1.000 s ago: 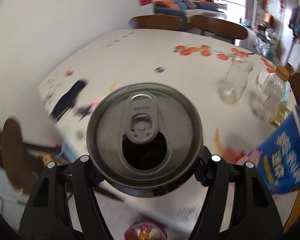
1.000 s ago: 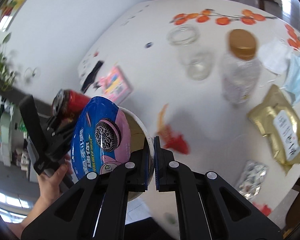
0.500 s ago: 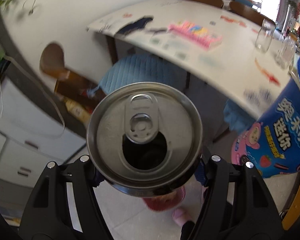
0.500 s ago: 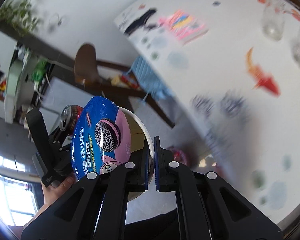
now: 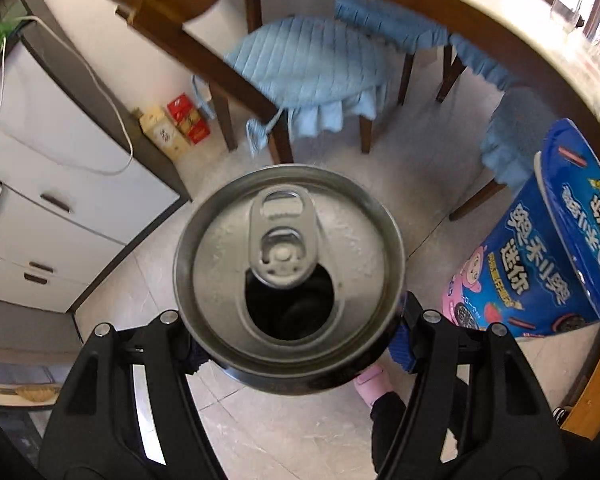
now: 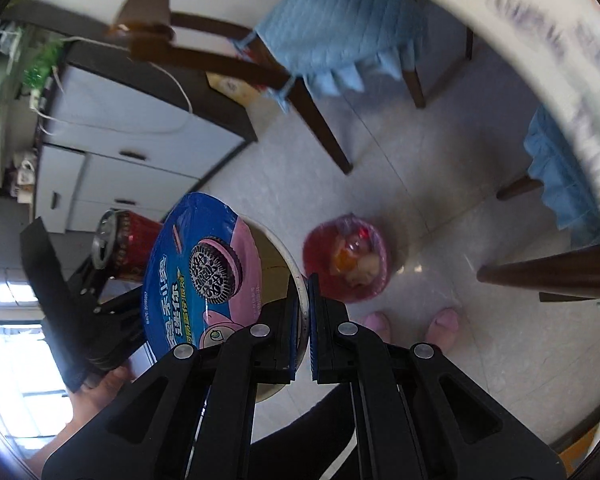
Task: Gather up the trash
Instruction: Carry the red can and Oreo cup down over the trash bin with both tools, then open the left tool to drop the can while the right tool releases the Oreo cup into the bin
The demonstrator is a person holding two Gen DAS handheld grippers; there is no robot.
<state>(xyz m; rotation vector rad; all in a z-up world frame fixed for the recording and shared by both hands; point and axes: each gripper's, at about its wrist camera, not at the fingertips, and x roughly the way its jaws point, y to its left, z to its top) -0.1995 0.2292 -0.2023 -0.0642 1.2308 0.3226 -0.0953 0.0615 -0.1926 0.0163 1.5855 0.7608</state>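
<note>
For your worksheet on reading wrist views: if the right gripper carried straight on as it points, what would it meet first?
Probably the red-lined trash bin on the floor, just beyond the right gripper and its cookie cup; depth is unclear.

Both tools, carrying the can and cookie cup, have swung from the worktop down over the floor's red bin.

Home dining room: wooden chair with blue cushion, table, white cabinet.

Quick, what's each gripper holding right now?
Left gripper: shut on the opened silver-topped red drink can.
Right gripper: shut on the rim of the blue-lidded cookie cup.
</note>
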